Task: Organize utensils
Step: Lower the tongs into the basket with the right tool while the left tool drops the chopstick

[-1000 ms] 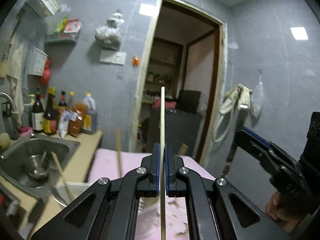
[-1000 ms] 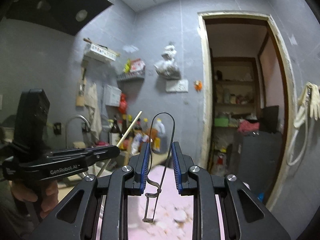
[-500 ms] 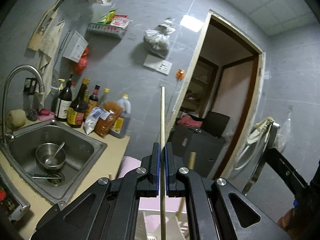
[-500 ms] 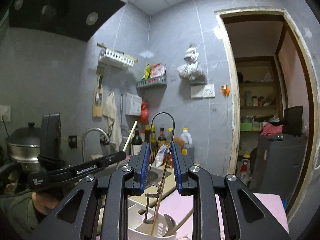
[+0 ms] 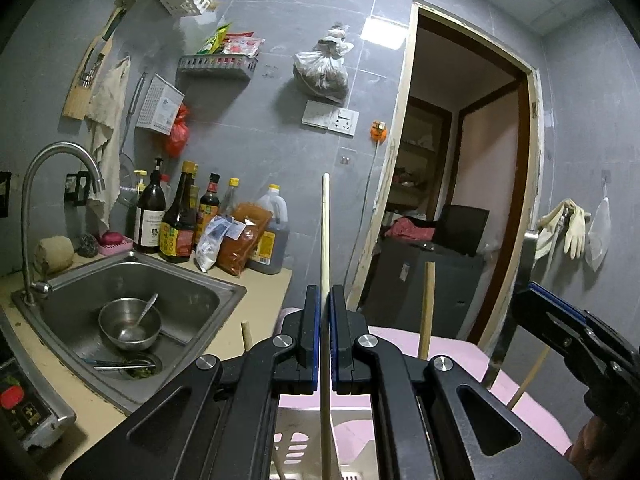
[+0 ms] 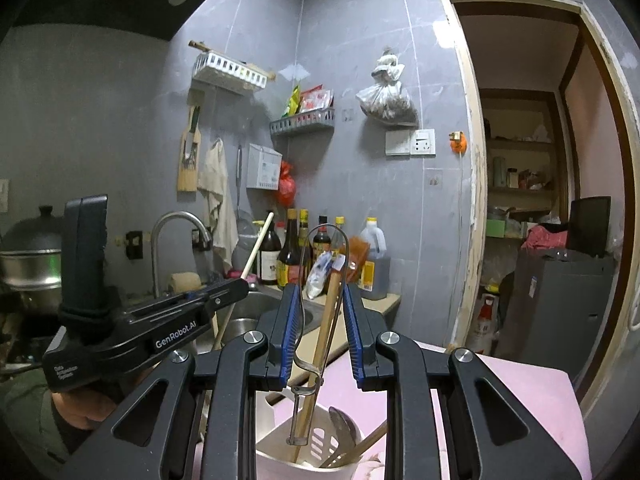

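Note:
My left gripper (image 5: 325,320) is shut on a pale wooden chopstick (image 5: 325,240) that stands upright through its jaws, its lower end over the white slotted utensil holder (image 5: 304,440). My right gripper (image 6: 320,312) is shut on a metal wire peeler (image 6: 308,304) that hangs down over the same holder (image 6: 280,456). The holder stands on a pink table (image 6: 520,400) and holds a wooden handle (image 6: 320,352), a metal spoon (image 6: 342,426) and more chopsticks. The left gripper (image 6: 236,286) also shows at the left of the right wrist view; the right gripper (image 5: 536,300) shows at the right of the left wrist view.
A steel sink (image 5: 192,292) with a bowl (image 5: 129,328) and faucet (image 5: 56,168) lies to the left. Sauce bottles (image 5: 176,224) line the counter by the wall. A steamer pot (image 6: 32,256) sits at far left. An open doorway (image 5: 460,200) is behind the table.
Both grippers have tilted and come down closer to the utensil holder, which now shows nearer below them. Each still holds its utensil.

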